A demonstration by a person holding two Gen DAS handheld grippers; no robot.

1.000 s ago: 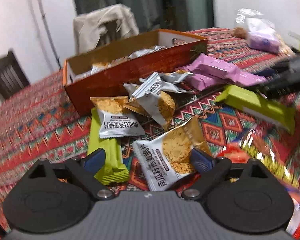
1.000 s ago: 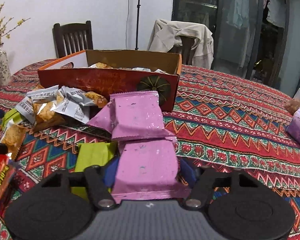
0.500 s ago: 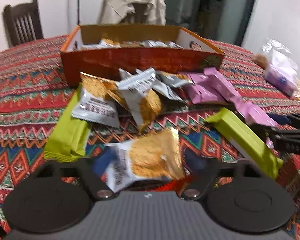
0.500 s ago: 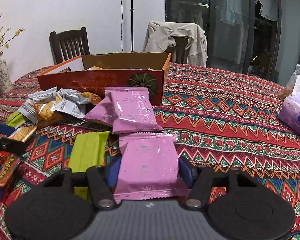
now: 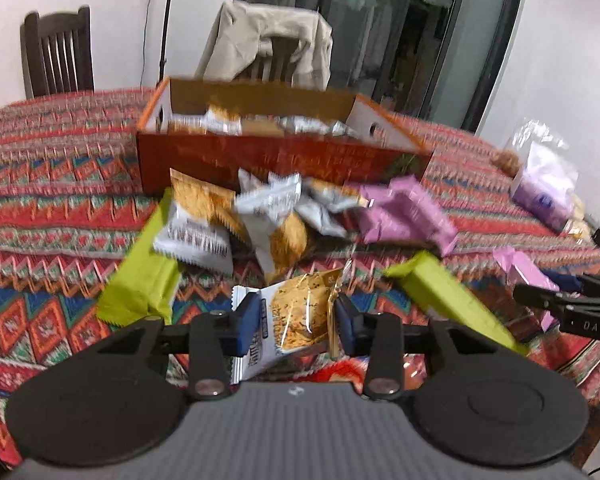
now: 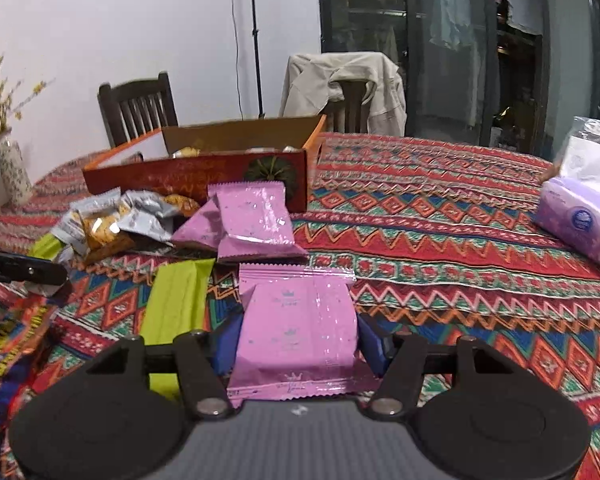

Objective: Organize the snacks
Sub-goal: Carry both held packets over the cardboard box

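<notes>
Snacks lie loose on the patterned tablecloth point(image 6: 440, 216) in front of the orange cardboard box point(image 5: 276, 152), which already contains several silver-and-gold packets.

Left gripper point(image 5: 296, 316): a second ago its jaws were spread wide over a silver-and-gold cracker packet point(image 5: 296, 312) lying flat on the cloth. Jaws have just been closing; the blue pads now pinch that packet from both sides, and it is crumpled and lifted off the cloth. View has also rolled level since then, with the box now square ahead.

Right gripper point(image 6: 298, 344): clamped on a pink packet point(image 6: 296, 324), same as a second ago, jaw spacing unchanged. The packet sits upright between the pads. The gripper has shifted sideways; the box now appears further left in its view.

Unchanged on the cloth:
- pile of silver packets point(image 5: 268, 216) just in front of the box
- two more pink packets point(image 6: 252, 216) beside that pile
- one green bar point(image 5: 144, 276) left of the pile, another green bar point(image 5: 448, 300) to the right
- lilac tissue pack point(image 6: 580, 216) well apart at far right.

Left-wrist frame is motion-blurred.
</notes>
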